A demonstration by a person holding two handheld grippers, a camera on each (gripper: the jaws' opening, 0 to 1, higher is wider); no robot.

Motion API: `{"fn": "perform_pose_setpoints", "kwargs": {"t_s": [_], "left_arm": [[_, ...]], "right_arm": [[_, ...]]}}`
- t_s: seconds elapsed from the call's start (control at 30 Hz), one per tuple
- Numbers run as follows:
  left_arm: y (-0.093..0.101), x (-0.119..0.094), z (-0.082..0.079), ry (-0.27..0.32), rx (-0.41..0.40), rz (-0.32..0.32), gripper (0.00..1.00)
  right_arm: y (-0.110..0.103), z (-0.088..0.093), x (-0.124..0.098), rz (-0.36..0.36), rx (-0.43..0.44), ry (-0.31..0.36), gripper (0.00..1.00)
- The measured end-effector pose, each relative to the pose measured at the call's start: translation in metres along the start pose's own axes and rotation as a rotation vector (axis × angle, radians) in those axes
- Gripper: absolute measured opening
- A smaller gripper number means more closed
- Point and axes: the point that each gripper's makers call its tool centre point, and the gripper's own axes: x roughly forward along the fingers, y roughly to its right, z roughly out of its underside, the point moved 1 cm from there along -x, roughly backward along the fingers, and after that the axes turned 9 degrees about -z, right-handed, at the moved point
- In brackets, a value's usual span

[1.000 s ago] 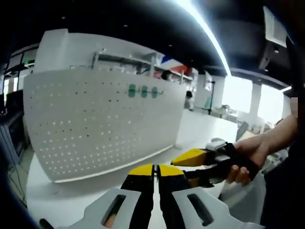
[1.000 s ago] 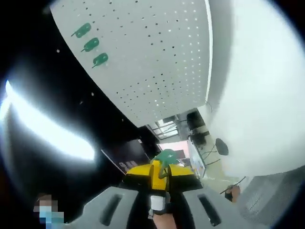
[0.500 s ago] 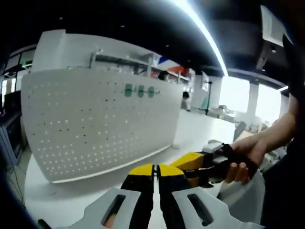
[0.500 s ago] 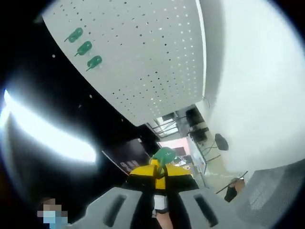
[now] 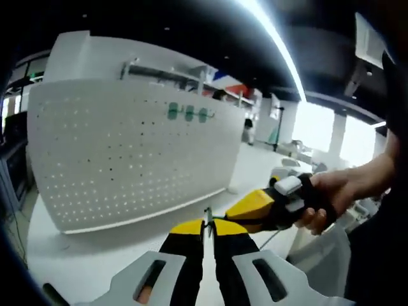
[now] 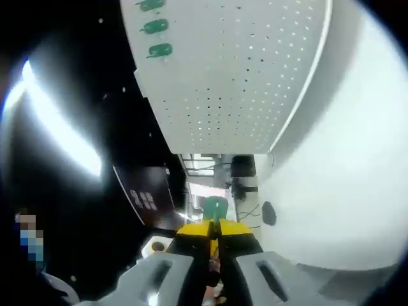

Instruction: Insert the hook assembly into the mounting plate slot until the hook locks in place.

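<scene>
The white pegboard mounting plate stands upright on the table, with three green hooks side by side near its upper edge. My left gripper is shut at the bottom centre, and a thin metal pin pokes up at its tips. My right gripper, held by a hand, comes in from the right, close to the left one's tips. In the right gripper view, my right gripper is shut on a green hook. The pegboard and its three hooks lie well ahead of it.
The white tabletop runs in front of the pegboard and fills the right side of the right gripper view. A bright ceiling light strip crosses overhead. Shelves and office furniture stand behind the board.
The right gripper has risen and come closer to the left gripper's tips. The right gripper view has rolled, so the pegboard now sits higher. The green hook stays gripped.
</scene>
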Motion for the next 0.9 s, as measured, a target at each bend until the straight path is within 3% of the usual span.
{"fn": "perform_pose_setpoints", "kwargs": {"t_s": [0.03, 0.13, 0.3, 0.4, 0.57, 0.9], "left_arm": [[-0.001, 0.000, 0.007, -0.042, -0.009, -0.006, 0.09], [-0.001, 0.000, 0.008, -0.044, 0.013, -0.016, 0.27], [-0.002, 0.000, 0.013, -0.098, 0.003, -0.036, 0.28], [0.000, 0.001, 0.016, -0.118, 0.015, -0.036, 0.27], [0.005, 0.004, 0.015, -0.123, 0.002, -0.026, 0.22], [0.011, 0.002, 0.012, -0.115, -0.049, 0.001, 0.05]], "right_arm": [[-0.001, -0.002, 0.000, 0.007, -0.026, -0.001, 0.00], [-0.006, -0.006, -0.001, 0.074, -0.240, -0.074, 0.00], [-0.001, -0.008, -0.007, 0.257, -0.713, -0.278, 0.00], [-0.006, -0.002, -0.006, 0.301, -0.887, -0.365, 0.00], [-0.009, 0.006, -0.001, 0.313, -1.006, -0.428, 0.00], [-0.015, 0.016, 0.003, 0.294, -1.052, -0.442, 0.00]]}}
